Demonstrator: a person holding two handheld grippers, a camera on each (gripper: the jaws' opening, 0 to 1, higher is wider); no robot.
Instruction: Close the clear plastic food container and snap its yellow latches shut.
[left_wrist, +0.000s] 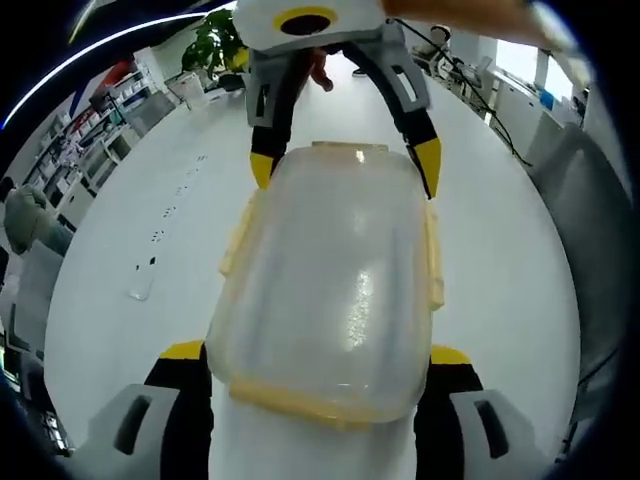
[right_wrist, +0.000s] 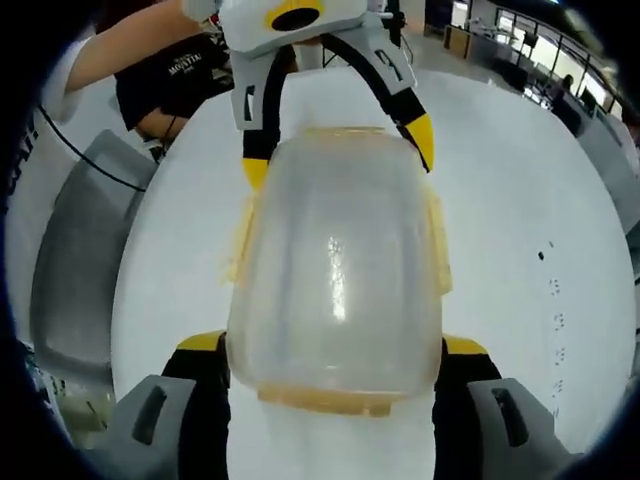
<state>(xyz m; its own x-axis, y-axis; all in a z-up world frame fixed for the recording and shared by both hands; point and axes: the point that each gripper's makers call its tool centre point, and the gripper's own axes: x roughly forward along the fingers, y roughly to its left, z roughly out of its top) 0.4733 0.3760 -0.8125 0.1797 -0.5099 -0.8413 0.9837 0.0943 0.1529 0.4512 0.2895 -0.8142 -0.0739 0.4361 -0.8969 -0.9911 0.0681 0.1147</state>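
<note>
The clear plastic food container with yellow latches (left_wrist: 335, 290) sits on the round white table (left_wrist: 150, 230), between the two grippers. The left gripper (left_wrist: 318, 385) straddles one end, a jaw on either side; the right gripper (right_wrist: 333, 375) straddles the opposite end, facing it across the container

Left gripper (left_wrist: 316, 362) jaws spread wide, right gripper (right_wrist: 330, 352) jaws spread wide, facing each other
</note>
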